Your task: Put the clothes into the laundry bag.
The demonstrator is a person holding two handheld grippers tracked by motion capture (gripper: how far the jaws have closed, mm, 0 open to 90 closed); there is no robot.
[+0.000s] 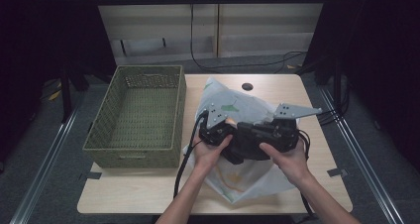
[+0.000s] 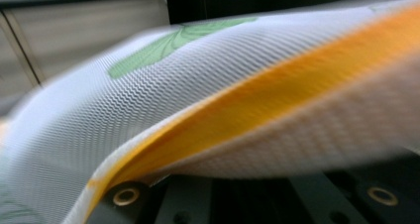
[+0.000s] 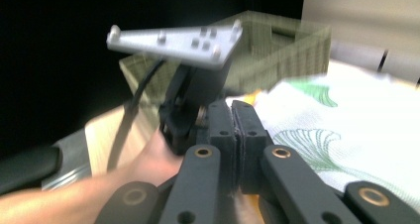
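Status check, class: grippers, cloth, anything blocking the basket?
Left gripper and right gripper shut on cloth. Cloth lifted off table. Basket beside it, nothing between.

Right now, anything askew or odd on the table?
Only the white leaf-print cloth: it lies rumpled, bunched up between the two claws and hanging over the table's near edge. Left claw and right claw are both shut on it. The woven basket sits square and undamaged.

The cloth [image 1: 233, 105] is white with green leaf prints and an orange stripe. Left of the cloth, the woven basket [image 1: 137, 112] is olive green. Under the cloth, the table [image 1: 124, 192] is pale wood
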